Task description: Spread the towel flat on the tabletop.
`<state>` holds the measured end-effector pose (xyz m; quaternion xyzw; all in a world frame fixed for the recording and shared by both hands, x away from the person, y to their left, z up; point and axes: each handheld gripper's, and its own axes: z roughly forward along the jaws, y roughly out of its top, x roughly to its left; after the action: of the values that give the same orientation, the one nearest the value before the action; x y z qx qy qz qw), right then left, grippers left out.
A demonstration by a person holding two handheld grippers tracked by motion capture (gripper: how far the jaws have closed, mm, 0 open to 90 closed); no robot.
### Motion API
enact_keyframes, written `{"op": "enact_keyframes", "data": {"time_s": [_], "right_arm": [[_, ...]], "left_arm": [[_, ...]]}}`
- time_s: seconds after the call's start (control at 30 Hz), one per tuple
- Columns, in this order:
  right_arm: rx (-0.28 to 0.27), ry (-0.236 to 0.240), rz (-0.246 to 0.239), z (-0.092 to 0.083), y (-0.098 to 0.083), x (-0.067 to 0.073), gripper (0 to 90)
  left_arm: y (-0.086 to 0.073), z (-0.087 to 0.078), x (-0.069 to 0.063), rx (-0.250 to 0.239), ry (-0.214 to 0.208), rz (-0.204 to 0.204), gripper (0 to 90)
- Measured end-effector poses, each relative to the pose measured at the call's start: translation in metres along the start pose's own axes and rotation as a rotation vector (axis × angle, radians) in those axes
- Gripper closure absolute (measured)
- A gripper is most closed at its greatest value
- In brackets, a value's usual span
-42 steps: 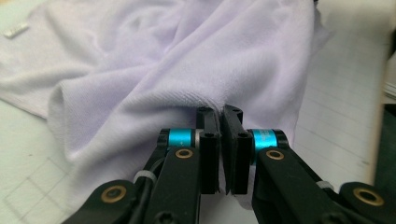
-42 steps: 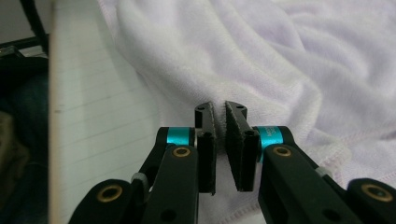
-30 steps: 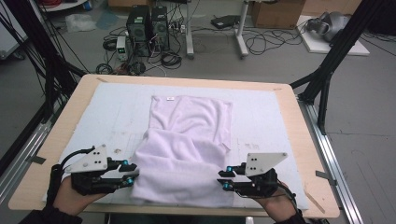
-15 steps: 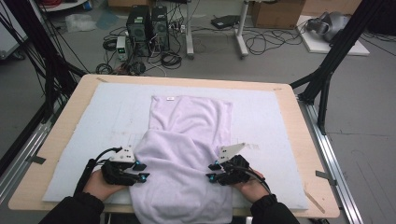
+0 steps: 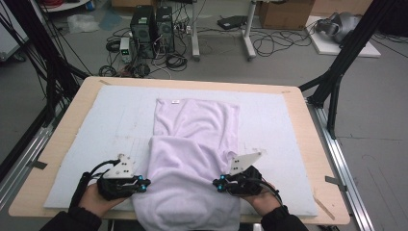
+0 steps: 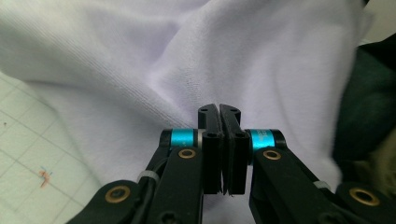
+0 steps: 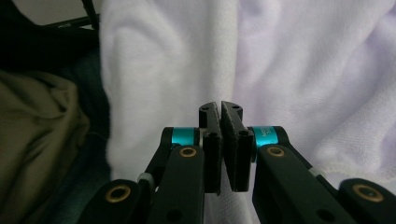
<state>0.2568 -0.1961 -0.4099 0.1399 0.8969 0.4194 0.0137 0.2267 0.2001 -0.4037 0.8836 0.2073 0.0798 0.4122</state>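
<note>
High view, pale lilac garment (image 5: pixel 192 159) on the white mat (image 5: pixel 96 130), its near end draped over the table edge between my left gripper (image 5: pixel 144 183) and right gripper (image 5: pixel 217 183), left gripper view, jaws having just closed, pinched together against the cloth, whether on a fold I cannot tell, right gripper view, the same.

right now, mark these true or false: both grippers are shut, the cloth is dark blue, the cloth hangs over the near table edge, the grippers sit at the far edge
1. Both grippers are shut. True: the left gripper and right gripper have their jaws together.
2. The cloth is dark blue. False: the cloth is pale lilac.
3. The cloth hangs over the near table edge. True.
4. The grippers sit at the far edge. False: they flank the cloth at the near edge.
</note>
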Motion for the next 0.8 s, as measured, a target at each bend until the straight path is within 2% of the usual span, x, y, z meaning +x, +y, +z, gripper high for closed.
{"op": "enact_keyframes", "data": {"time_s": [0.13,0.2,0.23,0.27,0.3,0.33,0.47,0.57,0.67,0.73,0.8], "right_arm": [[-0.042,0.013,-0.015,-0.019,0.003,0.020,86.9],[-0.056,0.028,-0.038,-0.027,0.005,0.031,86.7],[-0.062,0.031,-0.050,-0.031,0.006,0.035,85.9],[-0.070,0.046,-0.050,-0.035,0.008,0.039,84.2],[-0.081,0.036,-0.057,-0.038,0.009,0.040,81.9],[-0.082,0.032,-0.056,-0.040,0.010,0.039,80.1],[-0.095,0.004,-0.027,-0.038,0.011,0.022,73.1],[-0.035,-0.039,-0.007,-0.019,0.007,0.003,68.0],[0.014,-0.037,0.018,0.003,0.001,-0.013,65.0],[0.065,-0.043,0.023,0.018,-0.004,-0.022,65.4],[0.112,-0.036,0.046,0.031,-0.009,-0.028,70.0]], "left_arm": [[0.001,-0.022,-0.019,-0.040,-0.018,0.009,87.4],[0.002,-0.030,-0.028,-0.062,-0.033,0.029,86.5],[0.002,-0.033,-0.030,-0.081,-0.040,0.027,82.5],[0.003,-0.035,-0.030,-0.088,-0.039,0.024,73.9],[0.003,-0.037,-0.028,-0.092,-0.039,0.027,69.1],[0.003,-0.036,-0.024,-0.095,-0.031,0.017,67.8],[-0.001,-0.023,-0.003,-0.080,0.007,-0.014,65.0],[-0.004,-0.005,0.013,-0.037,0.024,-0.037,65.4],[-0.007,0.012,0.027,0.010,0.038,-0.051,65.4],[-0.009,0.023,0.033,0.043,0.029,-0.064,65.4],[-0.011,0.033,0.034,0.069,0.007,-0.069,65.9]]}}
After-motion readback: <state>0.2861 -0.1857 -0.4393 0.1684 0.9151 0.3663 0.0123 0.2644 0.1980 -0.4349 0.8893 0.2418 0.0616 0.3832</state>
